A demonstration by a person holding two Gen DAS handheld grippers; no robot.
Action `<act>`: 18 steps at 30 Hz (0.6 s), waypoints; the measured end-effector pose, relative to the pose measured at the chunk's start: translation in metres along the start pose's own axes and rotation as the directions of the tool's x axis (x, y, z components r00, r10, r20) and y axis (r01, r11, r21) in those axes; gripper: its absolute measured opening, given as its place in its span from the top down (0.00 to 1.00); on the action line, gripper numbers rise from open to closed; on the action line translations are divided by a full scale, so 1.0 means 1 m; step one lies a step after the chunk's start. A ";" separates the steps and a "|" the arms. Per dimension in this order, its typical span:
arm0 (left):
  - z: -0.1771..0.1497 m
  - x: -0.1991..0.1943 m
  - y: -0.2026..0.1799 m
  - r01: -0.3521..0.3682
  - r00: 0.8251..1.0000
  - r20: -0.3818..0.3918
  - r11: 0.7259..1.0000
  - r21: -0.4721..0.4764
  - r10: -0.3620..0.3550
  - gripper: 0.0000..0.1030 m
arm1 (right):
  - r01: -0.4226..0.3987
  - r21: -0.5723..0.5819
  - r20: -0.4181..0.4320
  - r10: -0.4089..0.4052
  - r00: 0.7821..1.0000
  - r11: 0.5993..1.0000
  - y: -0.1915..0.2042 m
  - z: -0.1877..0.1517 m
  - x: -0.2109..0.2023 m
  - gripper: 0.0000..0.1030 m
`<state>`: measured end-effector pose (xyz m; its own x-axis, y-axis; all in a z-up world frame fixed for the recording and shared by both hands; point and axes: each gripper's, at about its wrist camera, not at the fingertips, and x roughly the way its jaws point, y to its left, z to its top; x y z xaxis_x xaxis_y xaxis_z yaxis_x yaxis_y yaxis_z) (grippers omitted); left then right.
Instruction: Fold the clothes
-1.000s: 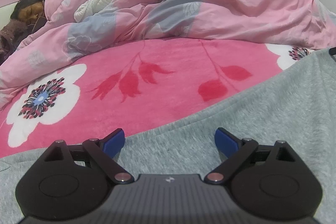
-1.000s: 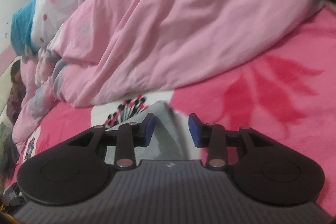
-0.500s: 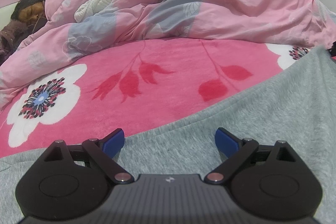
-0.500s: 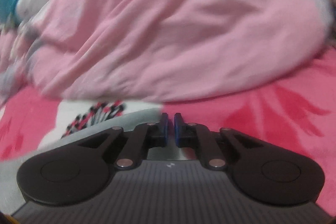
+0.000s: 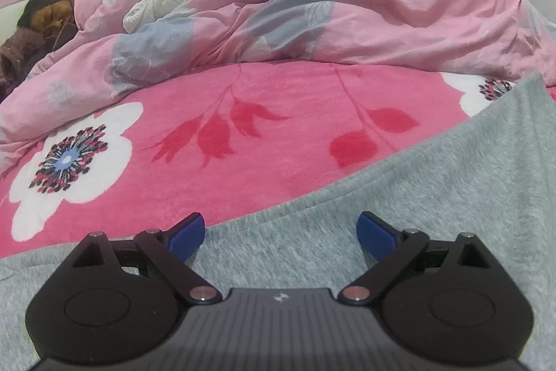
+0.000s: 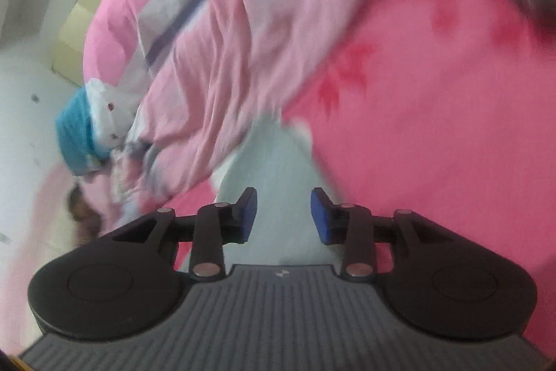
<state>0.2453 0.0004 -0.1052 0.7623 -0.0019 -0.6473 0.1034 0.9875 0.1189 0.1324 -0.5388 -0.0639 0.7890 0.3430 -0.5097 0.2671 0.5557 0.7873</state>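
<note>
Left wrist view: left gripper (image 5: 280, 230) hovers spread over the grey garment (image 5: 434, 197), bracing it; right gripper (image 6: 284, 214), just reopening, straddles a corner unclamped.

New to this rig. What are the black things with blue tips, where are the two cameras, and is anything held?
No robot: a person carries a two-finger gripper in each hand, with a fisheye camera on each looking along its fingers. The left gripper has its jaws wide open above a grey garment spread on a pink flowered blanket, with a rumpled pink duvet behind. The right view is blurred; the right gripper has just been opening its jaws, grey cloth showing between them, not pinched. Nothing is held.
</note>
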 end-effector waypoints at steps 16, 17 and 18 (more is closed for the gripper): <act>-0.002 0.000 -0.001 -0.005 1.000 0.007 1.000 0.002 0.005 0.06 | -0.010 0.162 0.105 -0.007 0.994 0.987 -0.019 -0.038 0.017 0.97; -0.002 0.000 -0.001 -0.005 1.000 0.007 1.000 0.001 0.005 0.06 | 0.007 0.152 0.101 -0.022 0.995 0.988 -0.020 -0.037 0.016 0.97; -0.002 0.000 -0.001 -0.004 1.000 0.007 1.000 0.001 0.004 0.06 | 0.032 0.142 0.092 -0.046 0.995 0.989 -0.023 -0.037 0.018 0.97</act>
<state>0.2437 0.0001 -0.1065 0.7675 0.0013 -0.6411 0.1004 0.9874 0.1222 0.1200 -0.5172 -0.1039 0.8236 0.2461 -0.5110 0.3683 0.4532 0.8118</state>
